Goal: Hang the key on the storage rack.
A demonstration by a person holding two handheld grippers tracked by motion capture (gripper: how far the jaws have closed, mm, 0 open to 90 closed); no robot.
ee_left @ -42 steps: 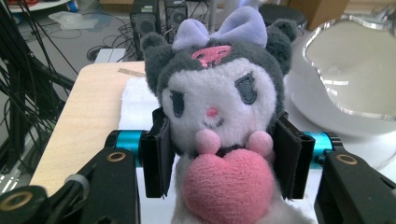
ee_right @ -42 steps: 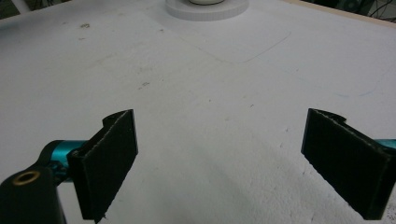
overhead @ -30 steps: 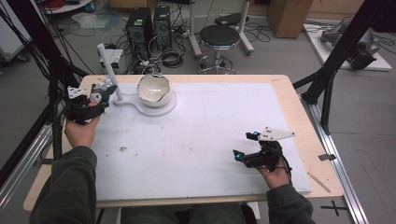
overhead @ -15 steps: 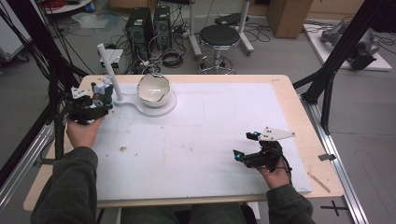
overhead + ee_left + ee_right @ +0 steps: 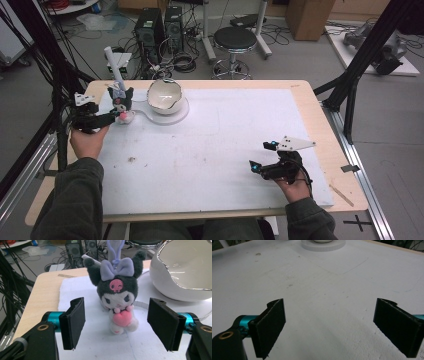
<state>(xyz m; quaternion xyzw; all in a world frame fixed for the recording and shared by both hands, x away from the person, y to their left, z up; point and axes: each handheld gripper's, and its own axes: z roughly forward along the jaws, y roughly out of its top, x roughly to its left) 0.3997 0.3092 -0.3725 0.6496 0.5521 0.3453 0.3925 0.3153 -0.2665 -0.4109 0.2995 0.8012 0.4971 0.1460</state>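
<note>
A small plush toy with black ears, a lilac bow and a pink heart stands upright on the white mat at the far left, next to a white egg-shaped bowl. My left gripper is open, its jaws to either side of the plush and just short of it, touching nothing. In the high view the plush sits right ahead of the left gripper. My right gripper rests open low over the mat at the near right, with bare mat between its jaws.
The bowl sits on a round white base, close beside the plush. A white handle-like piece sticks up behind the plush. Wooden table edge rims the mat. A stool, computers and cables lie beyond the far edge.
The left gripper has drawn back slightly from the plush toward the table's left edge, leaving the toy standing on the mat. The right gripper has not moved.
</note>
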